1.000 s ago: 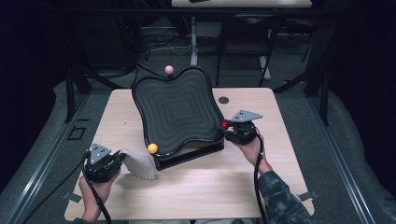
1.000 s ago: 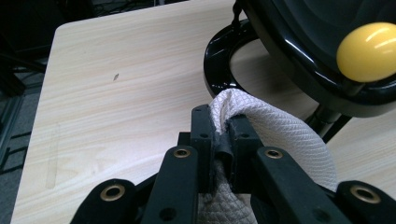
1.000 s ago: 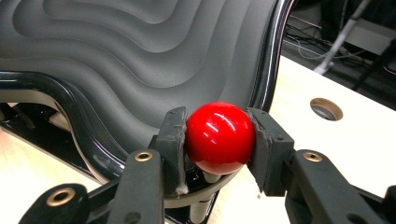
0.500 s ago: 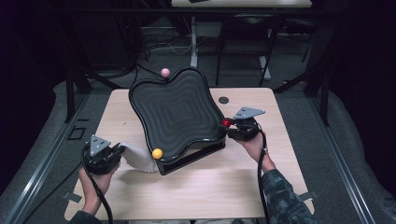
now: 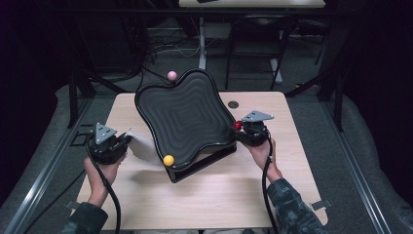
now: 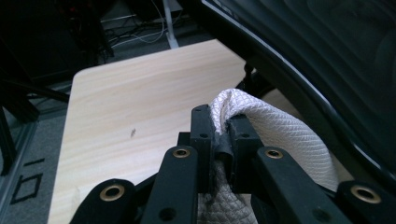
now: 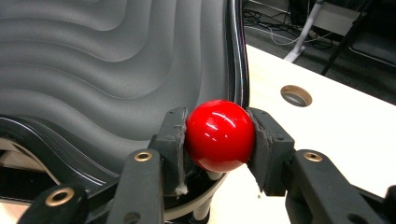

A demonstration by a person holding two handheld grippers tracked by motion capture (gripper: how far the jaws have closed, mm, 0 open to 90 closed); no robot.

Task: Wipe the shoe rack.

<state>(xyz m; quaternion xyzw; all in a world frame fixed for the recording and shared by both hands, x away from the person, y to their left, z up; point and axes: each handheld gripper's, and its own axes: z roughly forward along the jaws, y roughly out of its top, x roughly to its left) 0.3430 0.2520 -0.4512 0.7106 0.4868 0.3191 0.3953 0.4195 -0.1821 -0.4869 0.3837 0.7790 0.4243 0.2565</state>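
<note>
A black wavy tray [image 5: 146, 100] stands tilted on the table, with ball knobs at its corners: pink [image 5: 171, 75] at the far side, yellow [image 5: 168, 160] at the near corner, red [image 5: 237, 125] on the right. My right gripper [image 5: 240, 129] is shut on the red ball [image 7: 219, 135], beside the tray's rim [image 7: 236, 56]. At the tray's left edge, my left gripper [image 5: 124, 139] is shut on a white woven cloth [image 5: 143, 148]. In the left gripper view the cloth [image 6: 285, 133] bulges from between the jaws [image 6: 220, 122], close under the tray's rim [image 6: 289, 74].
The light wooden table [image 5: 204, 200] has a round hole [image 5: 233, 104] behind the right gripper, also in the right gripper view [image 7: 296, 95]. Dark frame legs, cables and floor surround the table. Bare tabletop [image 6: 140, 102] lies left of the cloth.
My left gripper has risen and moved away from the table's near edge with the cloth. The tray has turned a little, its yellow ball shifting right. The right gripper has stayed put.
</note>
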